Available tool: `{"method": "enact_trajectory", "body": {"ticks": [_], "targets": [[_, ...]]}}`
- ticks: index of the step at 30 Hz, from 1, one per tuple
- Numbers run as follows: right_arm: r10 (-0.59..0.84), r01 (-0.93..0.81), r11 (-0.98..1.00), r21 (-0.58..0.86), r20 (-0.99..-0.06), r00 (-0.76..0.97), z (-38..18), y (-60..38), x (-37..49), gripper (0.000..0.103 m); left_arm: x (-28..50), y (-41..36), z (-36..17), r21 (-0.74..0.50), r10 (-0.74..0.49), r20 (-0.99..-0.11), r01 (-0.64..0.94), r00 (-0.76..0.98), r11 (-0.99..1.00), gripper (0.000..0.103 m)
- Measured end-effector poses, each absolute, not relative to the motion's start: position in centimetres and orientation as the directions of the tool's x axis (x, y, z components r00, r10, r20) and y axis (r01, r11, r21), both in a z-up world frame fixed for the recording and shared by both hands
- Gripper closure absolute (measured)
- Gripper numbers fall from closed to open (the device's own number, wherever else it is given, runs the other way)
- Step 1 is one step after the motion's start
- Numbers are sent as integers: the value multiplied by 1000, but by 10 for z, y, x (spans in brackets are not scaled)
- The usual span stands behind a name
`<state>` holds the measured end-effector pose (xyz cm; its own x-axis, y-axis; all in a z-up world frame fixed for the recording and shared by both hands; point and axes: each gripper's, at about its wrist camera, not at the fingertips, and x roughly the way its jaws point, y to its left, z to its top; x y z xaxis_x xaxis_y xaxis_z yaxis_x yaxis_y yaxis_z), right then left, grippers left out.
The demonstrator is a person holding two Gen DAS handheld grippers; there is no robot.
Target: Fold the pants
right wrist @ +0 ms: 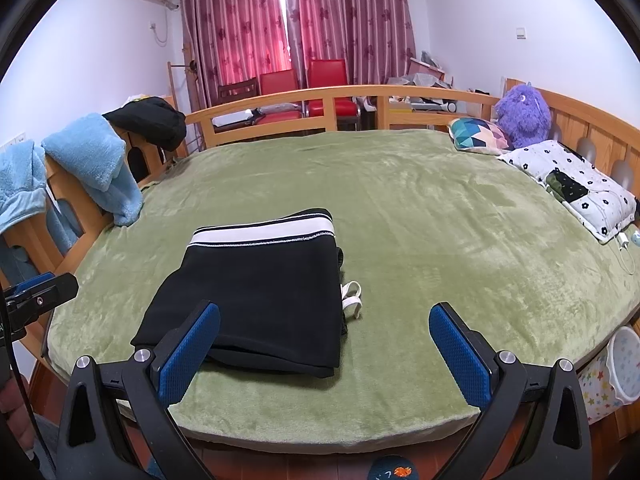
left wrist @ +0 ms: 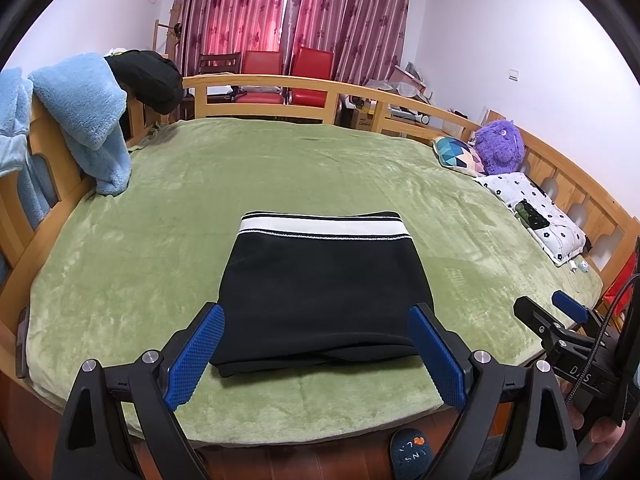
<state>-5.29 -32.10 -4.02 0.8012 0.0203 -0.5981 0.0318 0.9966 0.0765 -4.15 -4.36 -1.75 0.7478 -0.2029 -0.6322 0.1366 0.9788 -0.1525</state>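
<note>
Pants lie folded into a compact rectangle near the bed front edge, both the left hand-held gripper and the right hand-held gripper spread apart and empty, so folding appears complete; next move: withdraw.

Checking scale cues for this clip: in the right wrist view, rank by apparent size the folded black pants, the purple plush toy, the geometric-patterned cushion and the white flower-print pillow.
1. Folded black pants, nearest the camera, so flattered.
2. White flower-print pillow.
3. Purple plush toy and geometric-patterned cushion: too alike to rank.
</note>
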Motion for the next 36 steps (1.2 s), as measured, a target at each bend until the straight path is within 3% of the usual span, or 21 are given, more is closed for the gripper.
{"method": "enact_trajectory", "body": {"ticks": [36], "targets": [[32,25,996,87,-592,806,-43,-305,-52,0,-50,-49,-15,-171,-191,-623,107,759,979,10]]}}
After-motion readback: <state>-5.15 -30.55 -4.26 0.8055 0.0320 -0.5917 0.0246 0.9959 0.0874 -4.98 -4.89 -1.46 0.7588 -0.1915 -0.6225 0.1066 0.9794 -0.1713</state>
